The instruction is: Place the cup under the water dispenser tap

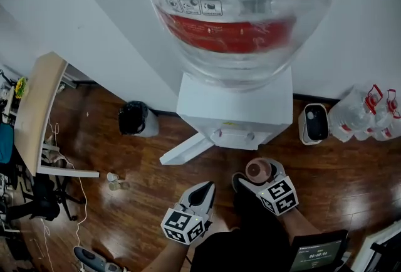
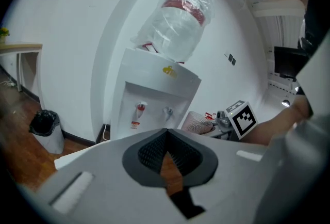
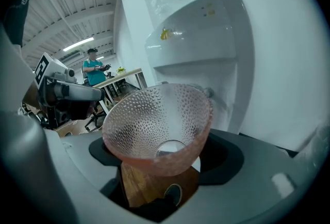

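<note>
A pink dimpled glass cup (image 3: 154,125) sits tilted between the jaws of my right gripper (image 3: 165,158), which is shut on it. In the head view the cup (image 1: 258,170) and right gripper (image 1: 259,174) hover just in front of the white water dispenser (image 1: 235,104), below its two taps (image 1: 217,133). The left gripper view shows a red tap (image 2: 140,109) and a second tap (image 2: 167,112) in the dispenser's recess. My left gripper (image 1: 203,188) is beside the right one, shut with nothing in it; its pads (image 2: 154,148) meet.
A black bin (image 1: 133,118) stands left of the dispenser, and a white panel (image 1: 185,148) lies on the wooden floor. A white appliance (image 1: 313,123) and water jugs (image 1: 366,114) are at the right. A desk (image 1: 34,108) stands far left. A person (image 3: 94,70) stands in the distance.
</note>
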A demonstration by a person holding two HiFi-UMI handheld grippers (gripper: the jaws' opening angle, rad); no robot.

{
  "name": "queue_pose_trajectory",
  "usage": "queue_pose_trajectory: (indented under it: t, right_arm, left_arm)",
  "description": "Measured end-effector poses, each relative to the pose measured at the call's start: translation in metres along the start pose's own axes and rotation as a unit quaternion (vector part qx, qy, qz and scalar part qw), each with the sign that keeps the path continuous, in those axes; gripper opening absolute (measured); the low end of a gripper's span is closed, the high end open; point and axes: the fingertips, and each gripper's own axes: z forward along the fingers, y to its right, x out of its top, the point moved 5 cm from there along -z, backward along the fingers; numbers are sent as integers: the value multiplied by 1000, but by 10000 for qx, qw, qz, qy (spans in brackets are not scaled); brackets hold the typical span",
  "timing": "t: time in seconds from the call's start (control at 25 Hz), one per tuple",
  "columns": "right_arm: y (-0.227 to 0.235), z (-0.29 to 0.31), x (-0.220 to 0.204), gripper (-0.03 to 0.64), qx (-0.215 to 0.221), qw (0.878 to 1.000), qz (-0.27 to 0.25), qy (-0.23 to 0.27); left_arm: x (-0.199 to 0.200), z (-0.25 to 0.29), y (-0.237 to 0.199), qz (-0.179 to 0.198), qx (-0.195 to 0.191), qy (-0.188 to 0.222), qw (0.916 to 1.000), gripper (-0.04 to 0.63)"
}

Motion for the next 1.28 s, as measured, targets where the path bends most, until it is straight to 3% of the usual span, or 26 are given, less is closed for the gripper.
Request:
queue_pose_trajectory:
  t: [0.48, 0.72, 0.84, 1.28]
  right_arm:
    - [55, 107, -62, 399, -19, 9998, -118, -176]
    - [74, 134, -63, 399, -321, 9994, -117, 68]
    - [82, 145, -64, 399, -383, 9991, -134, 139]
    - [96, 173, -77, 397, -746, 9972, 60, 29]
  left_arm:
    - [-36, 69, -53, 29, -4, -288, 9996, 0]
    - [-50, 79, -67, 7, 75, -309, 9995, 0]
    - [-55, 85, -72, -233, 126, -276, 9993, 0]
    - [-55, 83, -87, -353, 71, -53, 9993, 0]
